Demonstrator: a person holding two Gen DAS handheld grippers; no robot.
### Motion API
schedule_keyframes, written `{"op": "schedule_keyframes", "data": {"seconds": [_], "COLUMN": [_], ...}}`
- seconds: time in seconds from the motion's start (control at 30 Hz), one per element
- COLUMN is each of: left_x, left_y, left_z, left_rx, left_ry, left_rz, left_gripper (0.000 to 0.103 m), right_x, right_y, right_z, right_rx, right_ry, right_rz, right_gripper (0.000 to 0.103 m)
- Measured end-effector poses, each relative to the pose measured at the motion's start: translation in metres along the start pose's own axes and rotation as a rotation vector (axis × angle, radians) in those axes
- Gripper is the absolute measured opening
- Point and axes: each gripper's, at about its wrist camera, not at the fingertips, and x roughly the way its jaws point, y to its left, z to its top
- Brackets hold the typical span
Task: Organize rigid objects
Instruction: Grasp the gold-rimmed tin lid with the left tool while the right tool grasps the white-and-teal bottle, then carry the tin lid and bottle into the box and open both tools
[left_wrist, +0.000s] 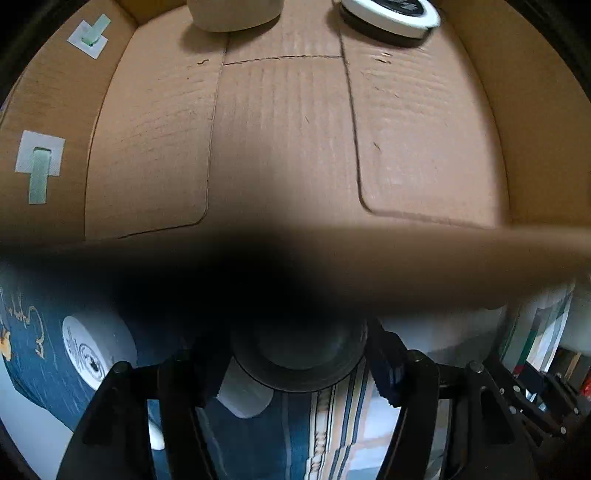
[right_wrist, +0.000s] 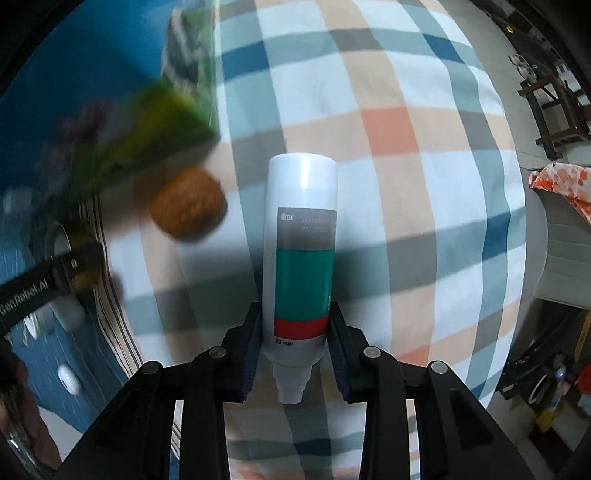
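Note:
My left gripper (left_wrist: 299, 354) is shut on a dark round glass-like object (left_wrist: 299, 350), held just over the near rim (left_wrist: 406, 254) of an open cardboard box (left_wrist: 280, 140). Most of the object is hidden by the blurred rim. Inside the box, at the far end, sit a pale cylinder (left_wrist: 232, 14) and a round white disc with a black top (left_wrist: 391, 13). My right gripper (right_wrist: 295, 332) is shut on a white bottle with a green and red label (right_wrist: 301, 251), held above the checked cloth (right_wrist: 424, 184).
A brown round object (right_wrist: 188, 206) lies on the cloth left of the bottle. A blurred green box (right_wrist: 147, 122) stands behind it. The other gripper's arm (right_wrist: 48, 280) shows at the left edge. White round items (left_wrist: 88, 350) lie on the blue cloth beside the box.

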Motion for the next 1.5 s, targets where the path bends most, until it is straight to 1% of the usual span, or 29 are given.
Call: {"op": "schedule_keyframes", "data": {"seconds": [0.1,0.2,0.33,0.4,0.5,0.63,0.73,0.8,0.83,0.87,0.97,1.17,1.27,1.3,1.4,1.5], "left_x": [-0.006,-0.01,-0.008,-0.002,0.011,0.02,0.021,0.02,0.02,0.018,0.015,0.017,0.017,0.016,0.005,-0.013], "left_y": [-0.006,-0.012,-0.023,-0.025,-0.024,-0.023,-0.022,-0.015,-0.015,-0.017,-0.021,-0.026,-0.024,-0.023,-0.023,-0.021], "left_z": [-0.019,-0.042,-0.078,-0.087,-0.091,-0.094,-0.092,-0.087,-0.087,-0.086,-0.09,-0.099,-0.104,-0.105,-0.116,-0.126], "left_rx": [0.041,0.074,0.127,0.134,0.125,0.116,0.105,0.104,0.105,0.106,0.106,0.107,0.103,0.102,0.106,0.122], "left_ry": [-0.011,-0.007,0.021,0.039,0.07,0.082,0.085,0.082,0.079,0.077,0.069,0.06,0.057,0.057,0.051,0.023], "left_rz": [0.018,0.016,0.007,0.006,0.001,-0.005,-0.014,-0.015,-0.014,-0.014,-0.012,-0.013,-0.017,-0.019,-0.036,-0.045], "left_gripper": [0.062,0.062,0.062,0.062,0.063,0.063,0.063,0.063,0.062,0.062,0.062,0.062,0.062,0.062,0.062,0.062], "right_x": [0.004,0.011,0.016,0.019,0.021,0.021,0.021,0.022,0.023,0.023,0.024,0.023,0.02,0.016,0.009,-0.002], "right_y": [0.005,0.013,0.017,0.017,0.015,0.011,0.013,0.02,0.006,0.015,0.023,0.041,0.033,0.031,0.031,0.035], "right_z": [-0.014,-0.034,-0.057,-0.065,-0.066,-0.063,-0.062,-0.06,-0.063,-0.058,-0.059,-0.065,-0.064,-0.062,-0.072,-0.081], "right_rx": [-0.03,-0.07,-0.105,-0.105,-0.08,-0.045,-0.036,-0.04,-0.044,-0.049,-0.064,-0.07,-0.076,-0.08,-0.083,-0.093], "right_ry": [0.025,0.059,0.091,0.086,0.082,0.085,0.081,0.08,0.079,0.079,0.074,0.065,0.058,0.055,0.054,0.037], "right_rz": [-0.006,-0.011,-0.016,-0.021,-0.016,-0.007,-0.019,-0.038,-0.047,-0.058,-0.088,-0.104,-0.112,-0.114,-0.094,-0.071], "right_gripper": [0.036,0.036,0.036,0.036,0.036,0.036,0.036,0.037,0.037,0.037,0.035,0.035,0.035,0.035,0.035,0.035]}}
